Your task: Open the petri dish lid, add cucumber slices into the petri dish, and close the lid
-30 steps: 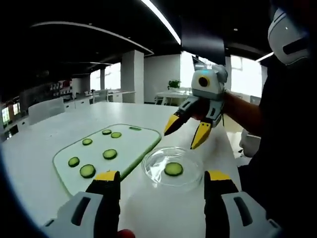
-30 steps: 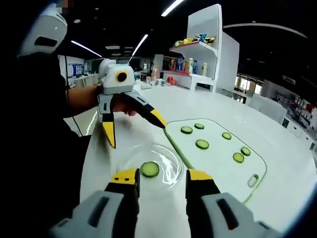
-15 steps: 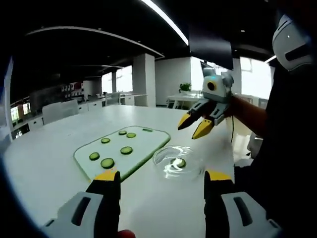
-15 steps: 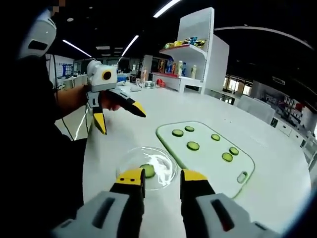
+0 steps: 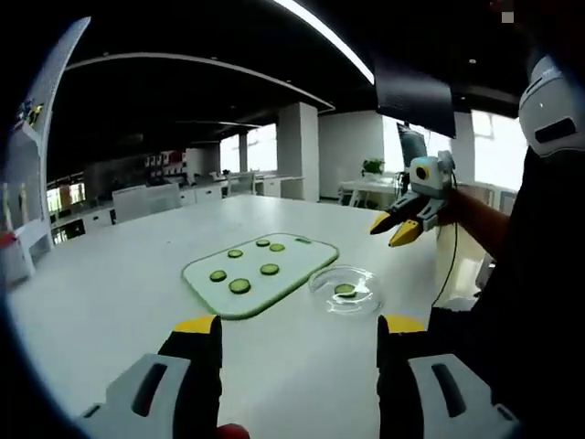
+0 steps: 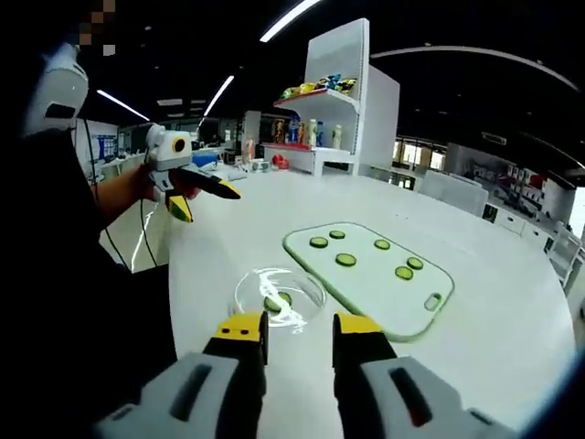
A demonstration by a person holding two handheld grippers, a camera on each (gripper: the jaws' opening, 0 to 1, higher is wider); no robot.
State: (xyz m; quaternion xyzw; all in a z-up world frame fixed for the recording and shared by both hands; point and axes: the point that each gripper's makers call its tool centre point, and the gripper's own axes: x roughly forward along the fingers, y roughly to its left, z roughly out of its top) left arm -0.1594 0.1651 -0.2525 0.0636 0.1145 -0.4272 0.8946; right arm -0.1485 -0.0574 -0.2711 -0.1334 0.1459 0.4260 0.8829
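A clear petri dish (image 5: 345, 291) sits on the big white counter (image 5: 110, 302). Its lid is on, and one cucumber slice (image 5: 345, 290) lies inside it. Just beside the dish is a pale green cutting board (image 5: 302, 259). Five more cucumber slices (image 5: 239, 285) lie on the board, spread apart from each other.

In the left gripper view, the left gripper (image 5: 300, 327) is up over the counter, well apart from the dish. Its yellow-tipped fingers (image 5: 198, 326) are wide open and hold nothing. Far across the dish, the right gripper (image 5: 396, 229) is in the air in a person's hand, with its fingers a little apart and nothing between them.

In the right gripper view, the right gripper (image 6: 294, 326) is near the dish (image 6: 279, 296), with the dish just past its tips. Its fingers (image 6: 240, 327) are a little apart and hold nothing. The left gripper (image 6: 203, 199) is off to the side in the air, with fingers spread wide. A tall white shelf (image 6: 352, 105) with small colourful things stands at the back.
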